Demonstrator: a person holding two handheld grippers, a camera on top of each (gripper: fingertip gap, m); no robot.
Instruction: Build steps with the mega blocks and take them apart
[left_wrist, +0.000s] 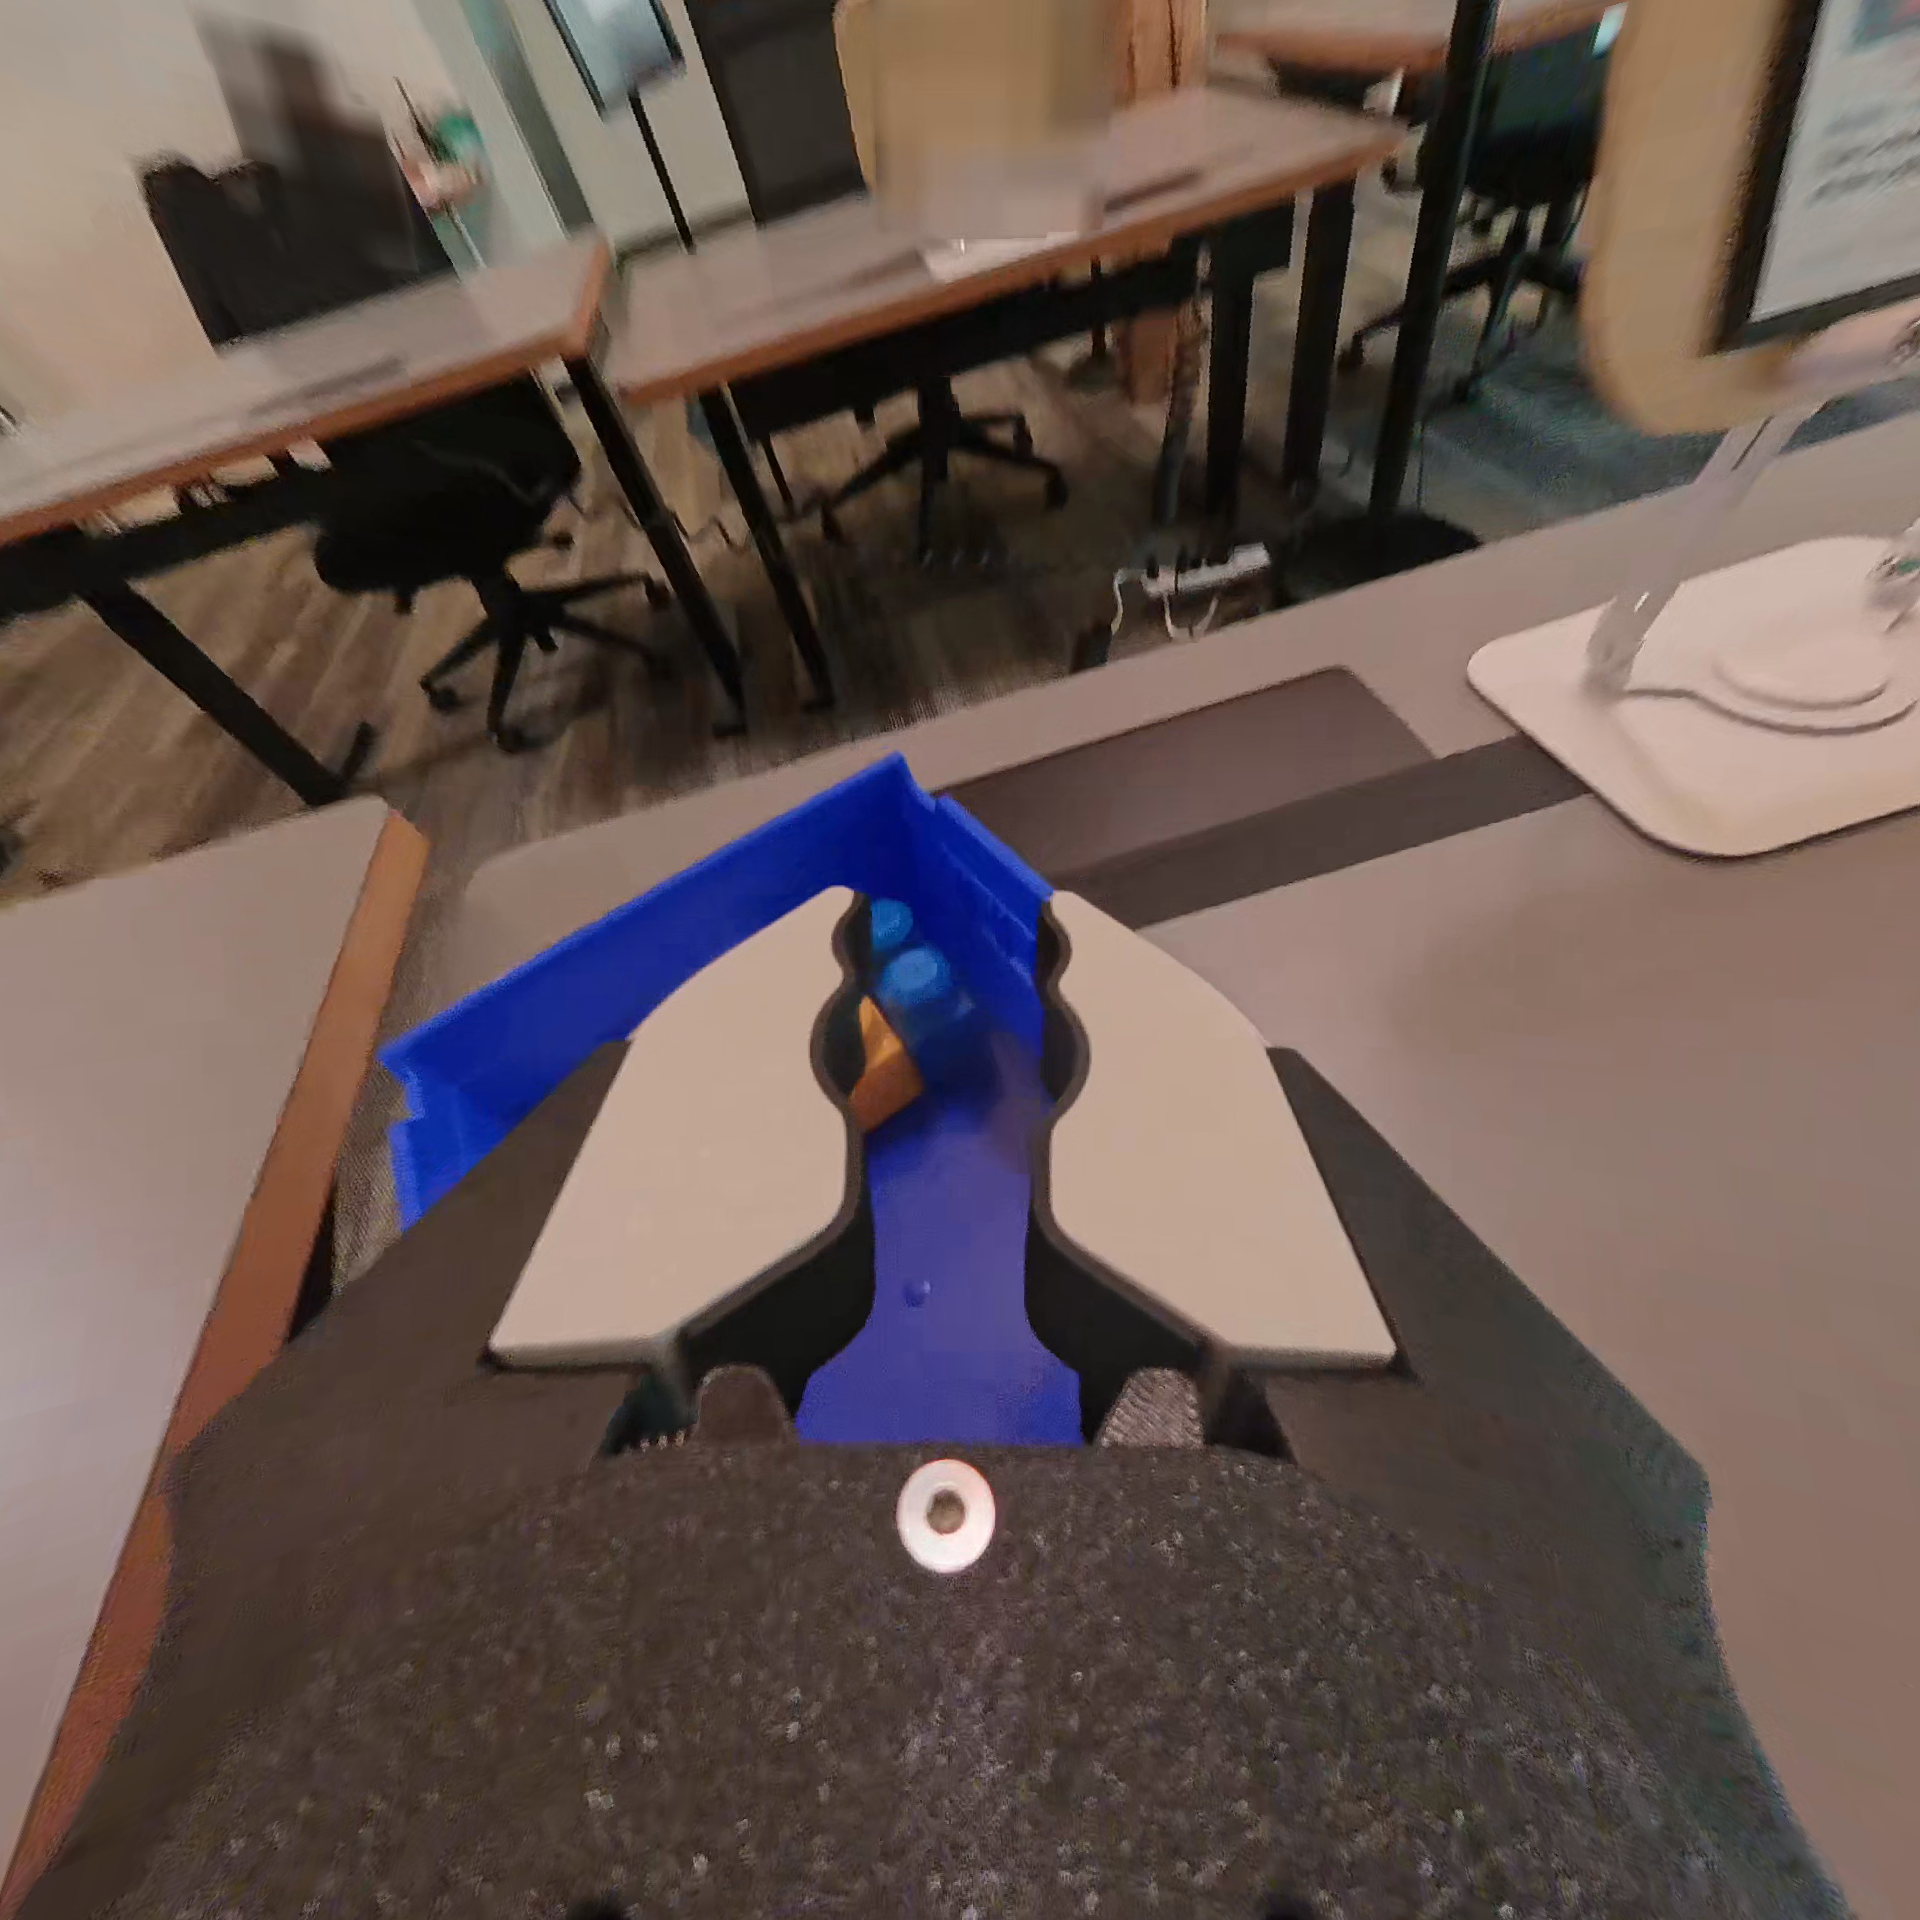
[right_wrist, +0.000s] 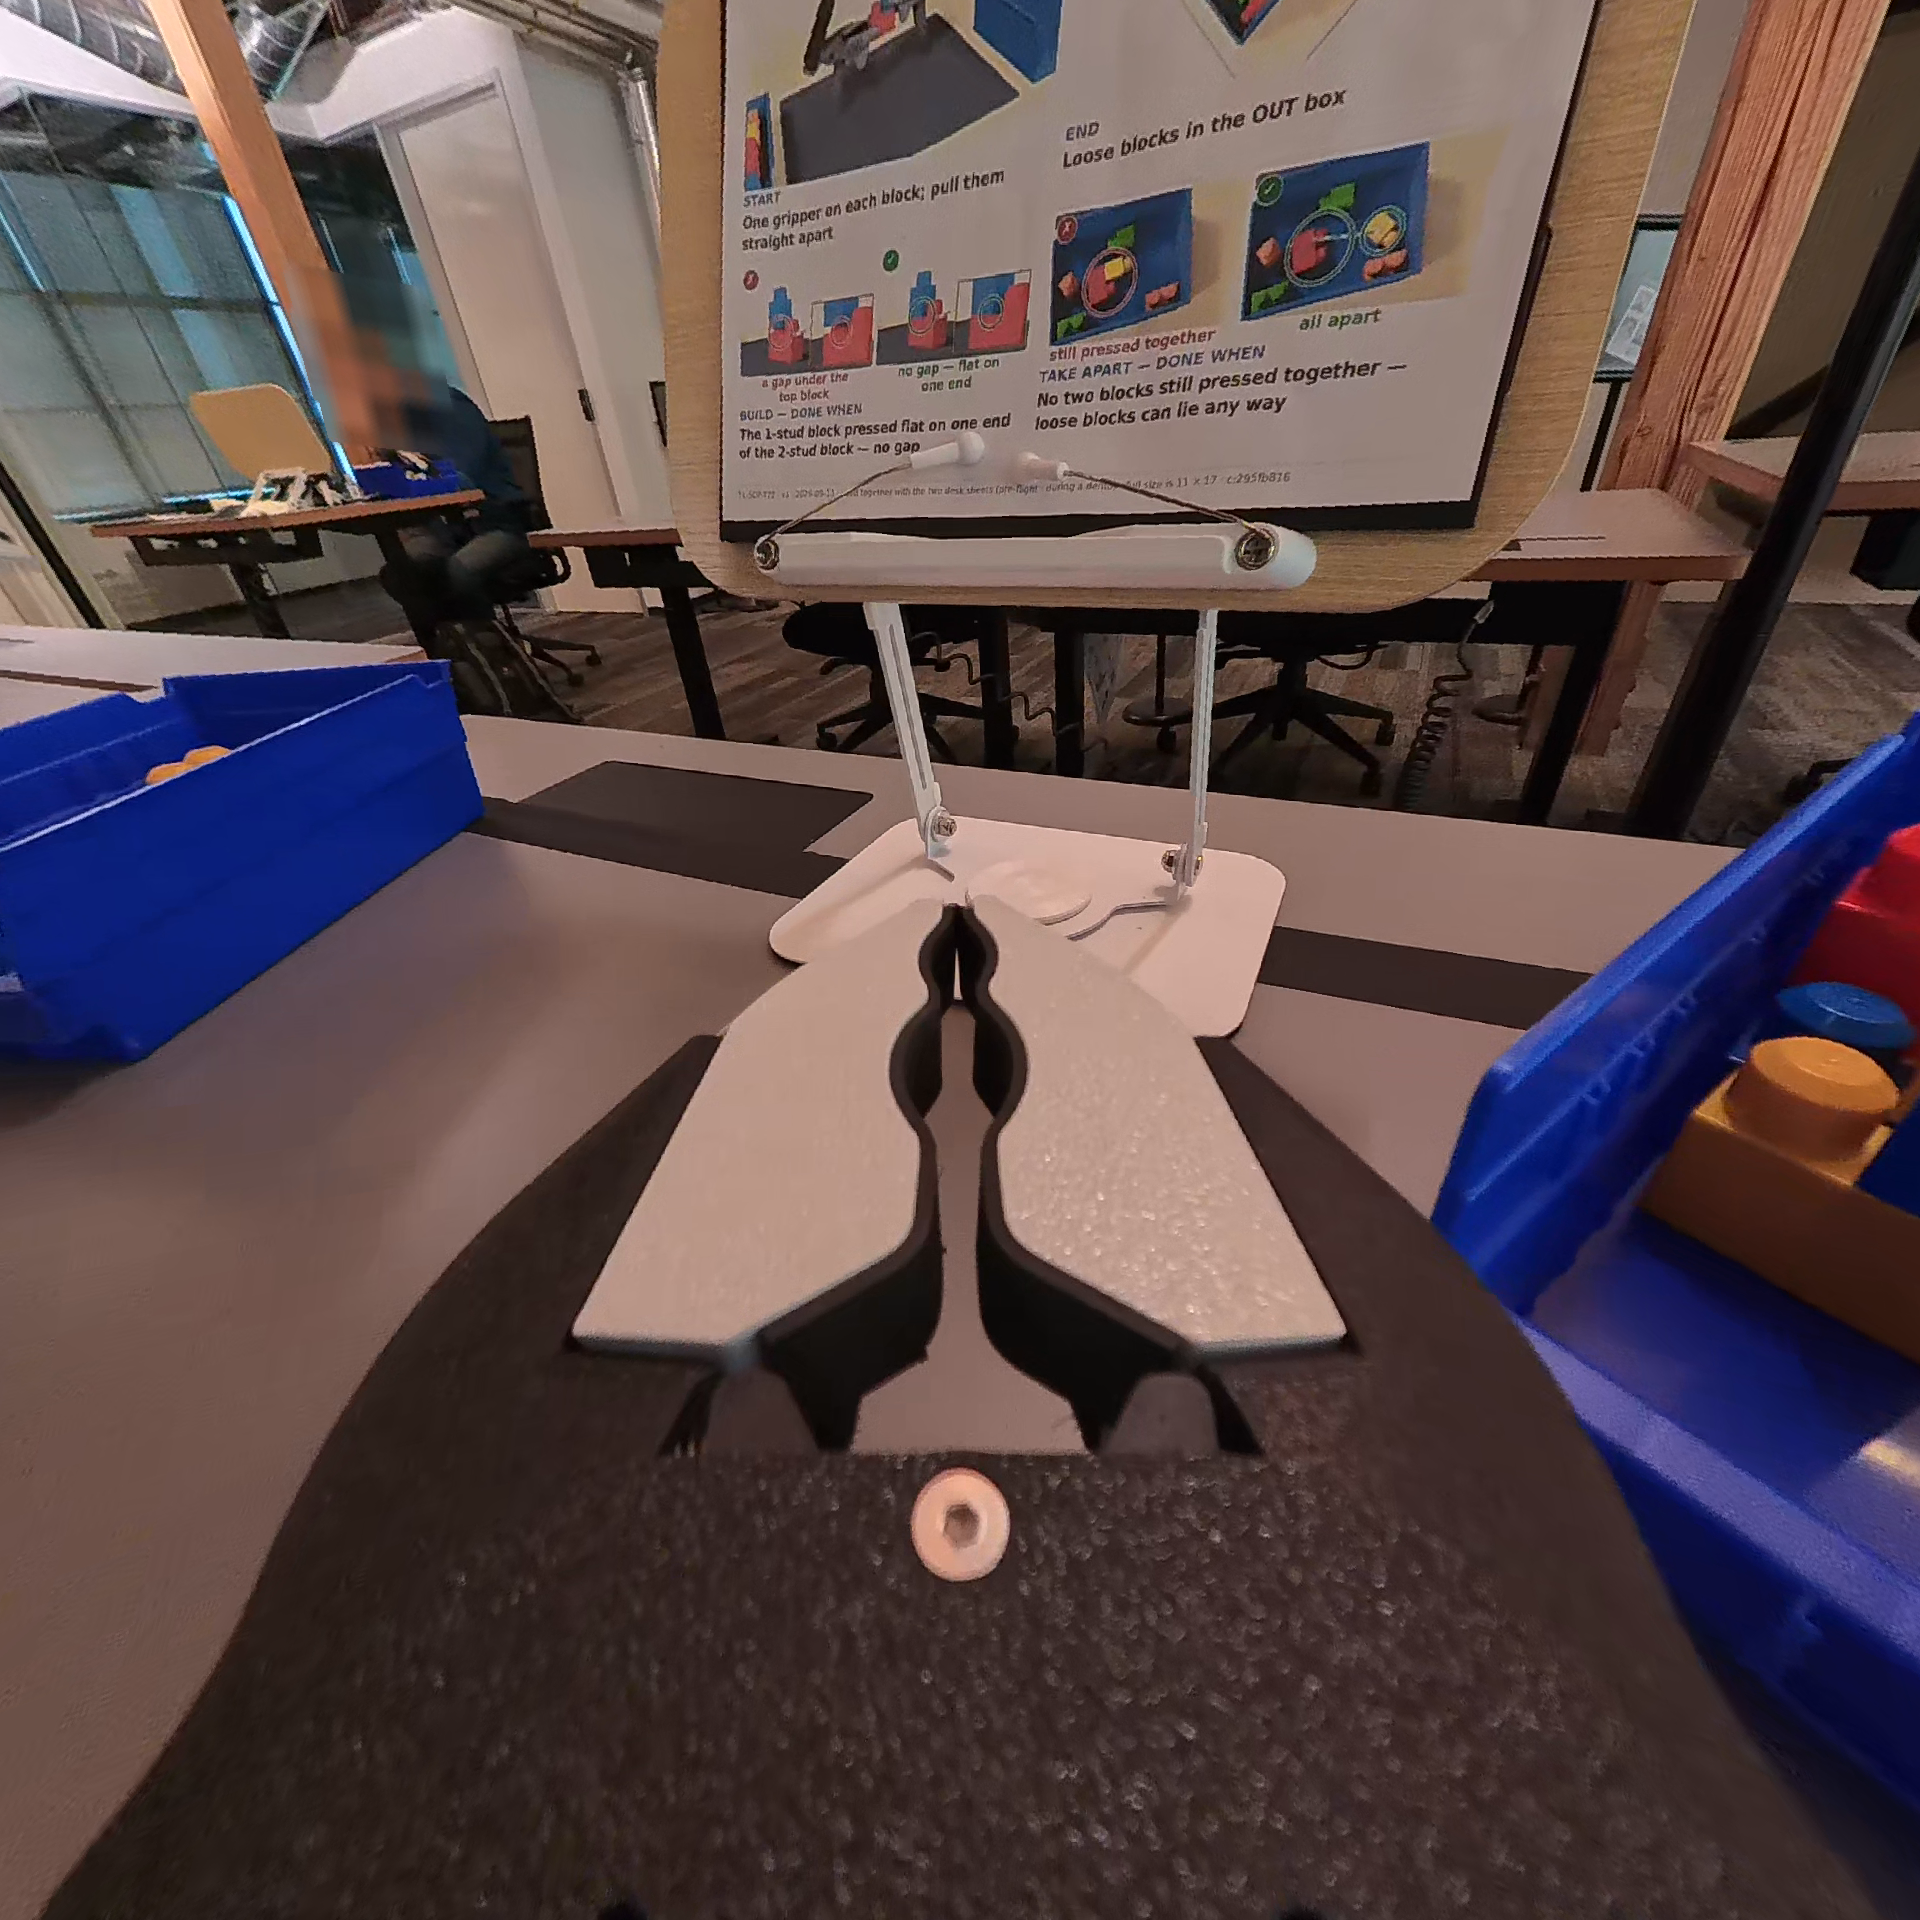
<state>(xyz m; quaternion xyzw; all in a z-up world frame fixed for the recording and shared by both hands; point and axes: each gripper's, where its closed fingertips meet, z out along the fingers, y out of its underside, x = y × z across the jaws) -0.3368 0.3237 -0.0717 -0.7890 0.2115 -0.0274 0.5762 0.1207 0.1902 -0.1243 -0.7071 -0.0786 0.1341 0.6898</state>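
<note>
My left gripper hangs above a blue bin at the table's near-left corner, its fingers parted with a clear gap and nothing between them. Through that gap I see a blue block and an orange block lying on the bin floor near the far corner. The grey finger plates cover most of the bin's inside; whether more blocks lie there I cannot tell. The left wrist view is motion-blurred, and the surroundings are soft.

My right gripper is over the grey table, fingers pressed nearly together at the tips, holding nothing. Directly ahead stands a white stand carrying an instruction board; its base lies just past the fingertips. To the right, a second blue bin, cut off by the frame edge, holds an orange block, a blue block and a red block, all partly hidden. The first bin sits well apart at left. A seated person is at a far desk.
</note>
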